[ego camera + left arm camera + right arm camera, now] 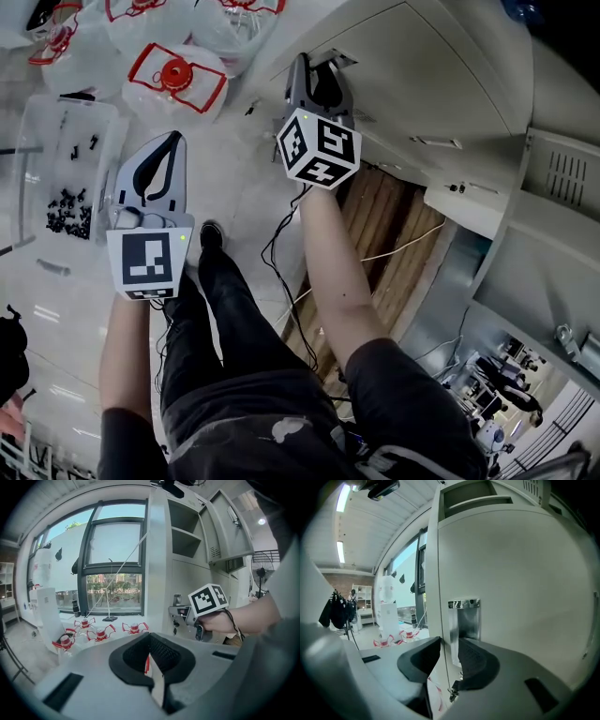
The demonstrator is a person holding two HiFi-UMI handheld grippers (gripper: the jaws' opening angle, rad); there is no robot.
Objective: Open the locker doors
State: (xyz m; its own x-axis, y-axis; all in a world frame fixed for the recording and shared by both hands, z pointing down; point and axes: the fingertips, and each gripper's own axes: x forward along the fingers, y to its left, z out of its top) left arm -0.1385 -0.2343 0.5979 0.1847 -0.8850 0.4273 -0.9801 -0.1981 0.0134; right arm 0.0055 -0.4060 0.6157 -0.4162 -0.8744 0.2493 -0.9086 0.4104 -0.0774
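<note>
Your right gripper (449, 643): jaws partly closed, pinching the left edge of the grey locker door (520, 573) at its chrome recessed handle (465, 617). One pad sits outside the edge, the other inside the recess. The door lies flush with the frame.

Your left gripper (174, 139): jaws together, empty, held left, well apart from the lockers.

The upper locker door (230, 524) stands open.

Underfoot: wooden planks (380, 220) at the locker foot below your right arm, and a black cable (277, 267) beside your leg.

Far left: red-capped water jugs (176, 73) and a clear bin (37, 141) of small black parts.
</note>
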